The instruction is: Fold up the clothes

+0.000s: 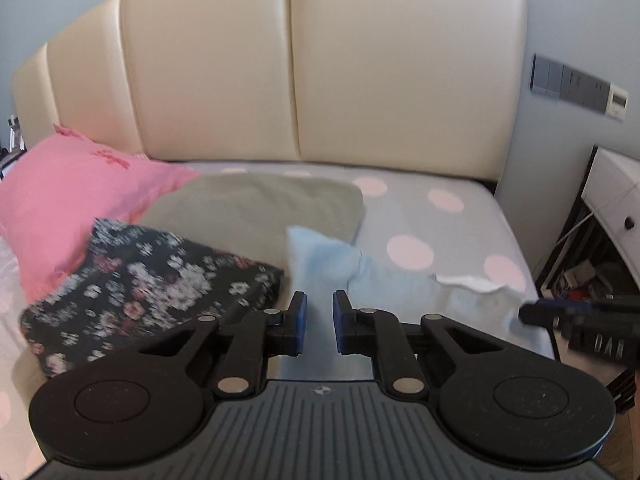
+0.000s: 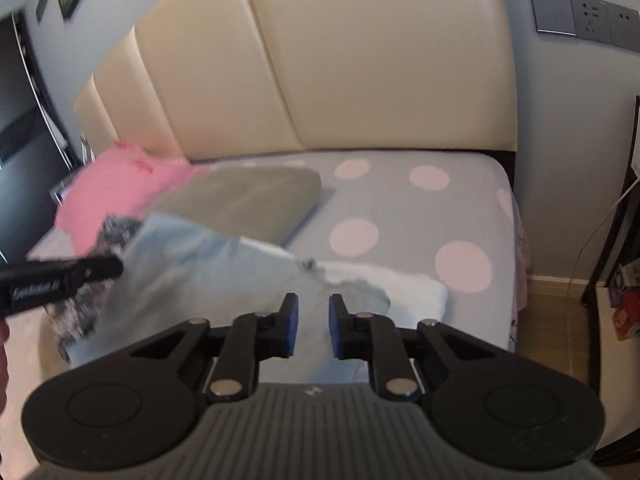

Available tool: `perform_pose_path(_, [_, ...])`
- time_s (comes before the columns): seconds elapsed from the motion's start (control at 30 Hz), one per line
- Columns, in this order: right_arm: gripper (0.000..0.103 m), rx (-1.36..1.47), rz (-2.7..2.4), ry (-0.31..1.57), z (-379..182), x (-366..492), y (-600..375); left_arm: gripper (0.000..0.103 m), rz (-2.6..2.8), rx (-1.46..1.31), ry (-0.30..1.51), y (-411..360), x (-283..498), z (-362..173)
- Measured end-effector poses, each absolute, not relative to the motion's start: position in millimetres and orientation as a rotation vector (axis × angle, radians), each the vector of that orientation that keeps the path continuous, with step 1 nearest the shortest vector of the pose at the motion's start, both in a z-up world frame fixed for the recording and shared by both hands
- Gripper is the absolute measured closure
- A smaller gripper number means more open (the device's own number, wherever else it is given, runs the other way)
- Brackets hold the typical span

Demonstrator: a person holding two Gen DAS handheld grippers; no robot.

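Note:
A pale blue garment [image 1: 400, 292] lies rumpled on the bed, with a white lining part [image 1: 472, 282] turned up at its right; it also shows in the right wrist view [image 2: 208, 280]. My left gripper [image 1: 320, 322] hovers over its near left part, jaws open a little and empty. My right gripper [image 2: 313, 326] hovers over its near right part, jaws open a little and empty. Each gripper's body shows at the edge of the other's view, the right one [image 1: 580, 320] and the left one [image 2: 60, 276].
A folded black floral garment [image 1: 148, 288], a grey folded garment [image 1: 260, 208] and a pink pillow [image 1: 68, 196] lie to the left. The grey sheet with pink dots [image 2: 400, 208] stretches right. A cream headboard [image 1: 320, 72] stands behind. A white nightstand [image 1: 616, 196] stands at right.

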State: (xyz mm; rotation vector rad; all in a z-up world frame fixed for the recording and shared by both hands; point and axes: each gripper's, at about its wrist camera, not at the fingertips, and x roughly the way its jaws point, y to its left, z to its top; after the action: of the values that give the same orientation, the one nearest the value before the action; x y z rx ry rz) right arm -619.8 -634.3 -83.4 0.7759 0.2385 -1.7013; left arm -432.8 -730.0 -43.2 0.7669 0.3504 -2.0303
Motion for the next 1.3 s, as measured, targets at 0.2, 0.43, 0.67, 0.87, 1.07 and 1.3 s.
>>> perform_pose_path(0.2, [0.085,0.751,-1.743,0.365,-110,-623,-654,0.093,-1.925,0.809,0.471,-766,-438,-72])
perform_pose_path(0.43, [0.085,0.859,-1.744,0.402,-129,-634,-677,0.093,-1.826,0.921,0.530,-785,-435,-111])
perform_pose_path(0.67, [0.085,0.928,-1.744,0.321,-115,-646,-668,0.093,-1.831,0.865,0.472,-768,-426,-95])
perform_pose_path(0.87, [0.080,0.875,-1.647,0.331,-87,-636,-629,0.093,-1.898,0.818,0.370,-716,-410,-56])
perform_pose_path(1.07, [0.075,0.752,-1.506,0.352,-72,-602,-594,0.093,-1.917,0.846,0.291,-679,-409,-61])
perform_pose_path(1.3, [0.076,0.815,-1.434,0.496,-96,-584,-603,0.093,-1.814,0.915,0.419,-696,-417,-88])
